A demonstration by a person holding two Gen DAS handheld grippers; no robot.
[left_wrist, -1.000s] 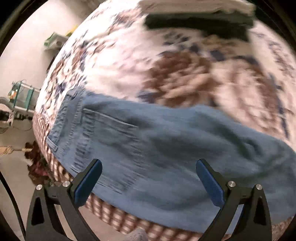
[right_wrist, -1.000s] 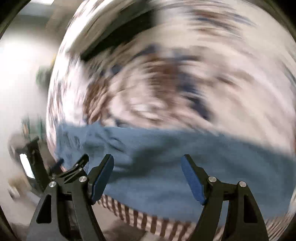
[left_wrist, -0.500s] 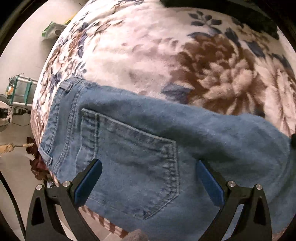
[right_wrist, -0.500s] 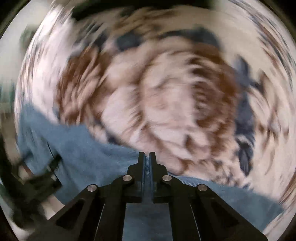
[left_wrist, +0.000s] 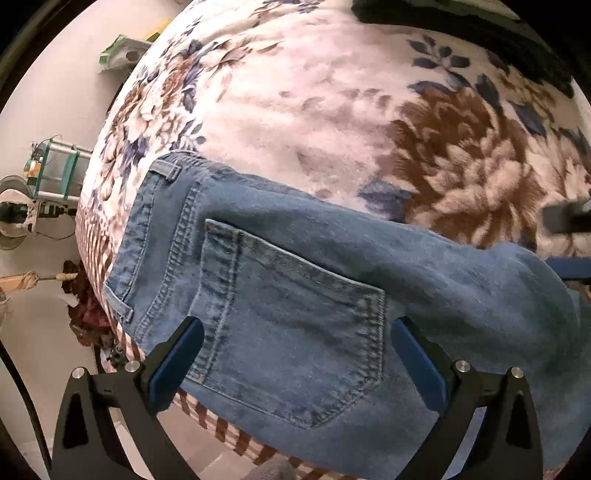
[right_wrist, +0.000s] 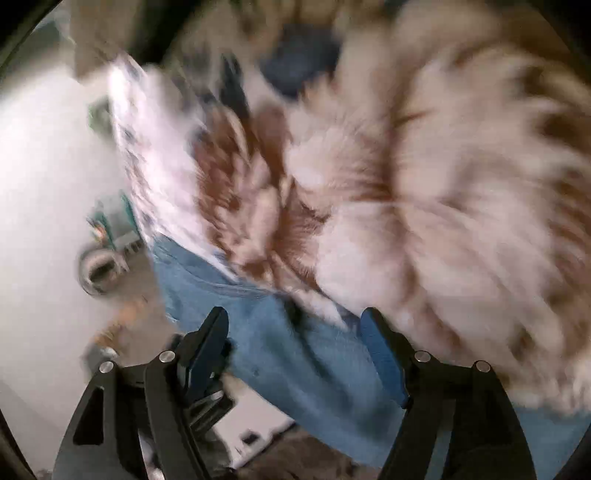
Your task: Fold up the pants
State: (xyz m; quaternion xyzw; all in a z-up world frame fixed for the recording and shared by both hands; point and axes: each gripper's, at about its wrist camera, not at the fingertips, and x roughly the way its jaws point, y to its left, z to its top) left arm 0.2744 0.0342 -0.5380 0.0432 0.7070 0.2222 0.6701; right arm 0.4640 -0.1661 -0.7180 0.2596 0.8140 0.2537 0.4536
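Blue jeans (left_wrist: 369,243) lie flat along the near edge of a bed, waistband (left_wrist: 136,229) to the left and back pocket (left_wrist: 288,306) facing up. My left gripper (left_wrist: 295,325) hangs open just above that pocket, one blue pad on each side and nothing pinched. The right wrist view is blurred by motion. There my right gripper (right_wrist: 294,317) has its jaws opening over the jeans (right_wrist: 295,369). Denim shows between the fingers but the pads stand clear of it. At the right edge of the left wrist view a blue pad (left_wrist: 572,266) pokes in beside the trouser leg.
A fluffy floral blanket (left_wrist: 332,110) covers the bed, with a checked sheet edge (left_wrist: 221,432) below the jeans. Dark folded clothing (left_wrist: 461,33) lies at the far side. Beyond the bed's left edge are bare floor, a green-framed rack (left_wrist: 55,166) and a dark red cloth (left_wrist: 88,306).
My left gripper has sunk closer to the jeans and settled over the back pocket. My right gripper was open, shut half a second ago, and stands open again, lower and nearer the denim.
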